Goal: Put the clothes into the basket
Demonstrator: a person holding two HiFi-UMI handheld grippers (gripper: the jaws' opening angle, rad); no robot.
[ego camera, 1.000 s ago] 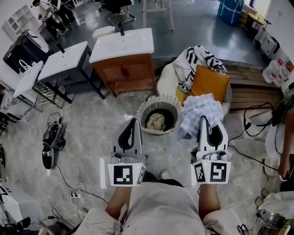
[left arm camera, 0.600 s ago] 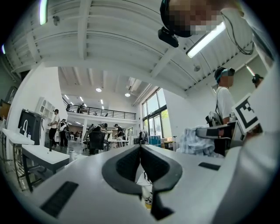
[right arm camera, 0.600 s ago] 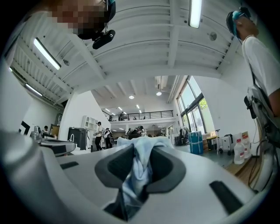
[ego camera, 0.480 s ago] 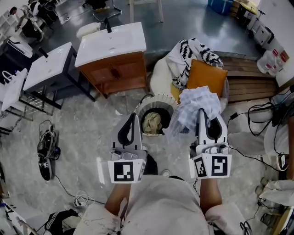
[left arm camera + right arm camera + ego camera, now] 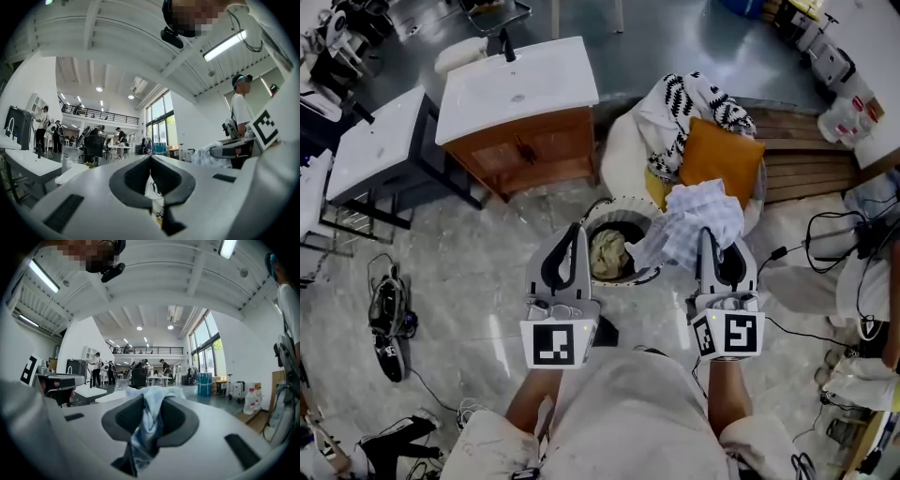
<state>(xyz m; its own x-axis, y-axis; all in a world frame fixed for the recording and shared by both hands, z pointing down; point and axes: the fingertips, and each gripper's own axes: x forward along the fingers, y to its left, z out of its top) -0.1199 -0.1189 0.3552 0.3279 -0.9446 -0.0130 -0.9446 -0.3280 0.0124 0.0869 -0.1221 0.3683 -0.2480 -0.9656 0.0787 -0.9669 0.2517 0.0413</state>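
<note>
Your right tool (image 5: 705, 240) is clamped on a pale blue checked cloth (image 5: 694, 217). The head view shows only the bulk of that cloth bunched over the tool's tips, so the pinch itself is covered there. The right gripper view makes it plain: the fabric is squeezed between the two pads, and a twisted strand runs down through the opening below them.

From the head view you can see where the cloth hangs. Its left edge overlaps the right rim of the round ribbed basket (image 5: 623, 200), while most of it sits just to the right of the basket. Whether it touches the rim cannot be told. A beige garment (image 5: 607, 253) already lies inside the basket, something neither gripper view shows.

Your left tool (image 5: 577, 232) has its jaws together with nothing between them, its tips just beside the basket's left rim. In the left gripper view, a bit of black-and-white patterned fabric (image 5: 154, 192) shows through the gap below the closed tips. The head view places that fabric on the pale seat behind the basket, next to an orange cushion (image 5: 724, 159).
</note>
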